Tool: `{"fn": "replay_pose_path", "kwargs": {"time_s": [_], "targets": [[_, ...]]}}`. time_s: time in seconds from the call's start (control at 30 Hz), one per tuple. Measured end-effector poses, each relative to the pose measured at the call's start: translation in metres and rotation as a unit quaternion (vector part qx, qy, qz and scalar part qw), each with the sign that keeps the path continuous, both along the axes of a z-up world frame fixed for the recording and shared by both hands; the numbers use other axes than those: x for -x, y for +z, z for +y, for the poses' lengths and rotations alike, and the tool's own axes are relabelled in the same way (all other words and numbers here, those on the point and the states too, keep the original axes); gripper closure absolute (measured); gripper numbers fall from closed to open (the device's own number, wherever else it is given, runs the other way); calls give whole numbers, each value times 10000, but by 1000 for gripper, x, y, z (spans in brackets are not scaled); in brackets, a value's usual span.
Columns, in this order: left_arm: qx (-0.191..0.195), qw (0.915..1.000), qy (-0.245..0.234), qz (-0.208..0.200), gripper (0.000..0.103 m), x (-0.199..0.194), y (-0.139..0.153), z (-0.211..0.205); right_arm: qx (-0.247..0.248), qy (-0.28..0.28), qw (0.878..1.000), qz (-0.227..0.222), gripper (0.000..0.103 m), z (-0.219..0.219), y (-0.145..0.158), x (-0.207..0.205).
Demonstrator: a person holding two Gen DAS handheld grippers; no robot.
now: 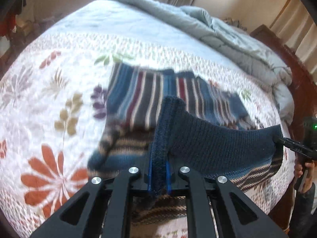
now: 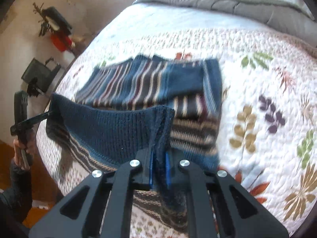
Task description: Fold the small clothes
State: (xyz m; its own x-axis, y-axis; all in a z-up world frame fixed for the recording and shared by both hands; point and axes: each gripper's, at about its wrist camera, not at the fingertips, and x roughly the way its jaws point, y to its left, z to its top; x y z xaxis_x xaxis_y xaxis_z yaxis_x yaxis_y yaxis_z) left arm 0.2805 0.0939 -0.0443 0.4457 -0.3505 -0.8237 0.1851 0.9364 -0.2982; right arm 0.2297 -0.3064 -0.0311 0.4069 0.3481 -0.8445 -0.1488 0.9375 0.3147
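Striped sweater (image 1: 142, 95) lies mid bedspread (image 1: 49, 99), partly folded, near dark-blue hem raised off bedspread. Left gripper (image 1: 158, 176) clamped on one end of hem, knit bunched between blue pads. Right gripper (image 2: 159, 166) clamped likewise on other end. Hem stretched taut between both grippers, striped lower edge hanging beneath. Far part of sweater flat on bedspread, blurred. Grey duvet (image 1: 208, 29) heaped at far end of bedspread, well apart from sweater. Person's hand (image 2: 22, 148) grips left handle beside bedspread edge.
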Motion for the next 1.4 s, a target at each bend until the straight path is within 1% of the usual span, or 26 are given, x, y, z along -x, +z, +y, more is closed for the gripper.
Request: {"fn": "replay_pose_path", "kwargs": {"time_s": [0.07,0.13,0.23,0.27,0.37,0.43,0.53,0.57,0.6,0.63,0.67,0.7,0.73,0.77,0.8,0.83,0.9,1.0,1.07,1.17,1.27,1.33,1.4], "targets": [[-5,10000,44,-80,93,-15,1,-4,-17,-115,9999,-41,95,-4,-1,-18],[-79,9999,112,-55,93,-30,-6,-7,-25,-183,9998,-25,95,-6,-6,-32],[-180,9996,156,137,93,-49,-26,-10,-21,-307,9994,187,95,-12,-27,-55],[-234,9993,172,238,93,-56,-37,-12,22,-341,9989,306,95,-13,-38,-62],[-406,9981,203,421,93,-65,-60,-15,141,-408,9971,627,95,-15,-66,-73],[-439,9971,226,581,93,-68,-76,-15,183,-431,9957,800,95,-15,-83,-77],[-489,9964,242,642,91,-70,-88,-17,233,-414,9955,818,95,-14,-91,-77],[-539,9963,237,627,90,-70,-89,-18,271,-388,9956,806,93,-12,-90,-77],[-578,9961,230,618,90,-69,-87,-20,301,-353,9958,787,89,-11,-88,-77],[-588,9961,219,618,87,-68,-85,-20,307,-324,9961,762,87,-10,-85,-75],[-560,9961,205,657,78,-66,-82,-20,298,-305,9964,731,81,-9,-81,-72],[-507,9962,186,679,73,-65,-78,-20,301,-287,9966,710,71,-9,-76,-69],[-474,9965,175,659,54,-59,-72,-18,307,-273,9969,674,64,-9,-71,-64],[-497,9968,174,598,40,-52,-66,-15,358,-281,9970,622,51,-10,-65,-56],[-572,9969,169,508,38,-45,-60,-12,395,-275,9972,563,49,-12,-60,-49],[-713,9966,114,389,37,-35,-54,-8,403,-248,9975,529,49,-15,-56,-44],[-852,9958,61,328,36,-21,-48,-1,341,-167,9980,504,49,-20,-48,-26],[-889,9952,108,389,33,4,-47,19,205,-153,9977,621,49,-30,-46,5],[-949,9942,108,502,33,19,-55,29,161,-110,9972,719,48,-31,-50,24],[-1092,9924,140,558,33,31,-67,38,130,43,9966,814,48,-30,-60,46],[-961,9934,188,596,33,34,-76,42,120,182,9958,887,48,-24,-71,55],[-962,9936,193,558,35,34,-77,40,39,180,9952,958,55,-22,-78,55],[-1074,9929,180,486,48,33,-75,34,100,201,9941,1063,87,-19,-82,53]]}}
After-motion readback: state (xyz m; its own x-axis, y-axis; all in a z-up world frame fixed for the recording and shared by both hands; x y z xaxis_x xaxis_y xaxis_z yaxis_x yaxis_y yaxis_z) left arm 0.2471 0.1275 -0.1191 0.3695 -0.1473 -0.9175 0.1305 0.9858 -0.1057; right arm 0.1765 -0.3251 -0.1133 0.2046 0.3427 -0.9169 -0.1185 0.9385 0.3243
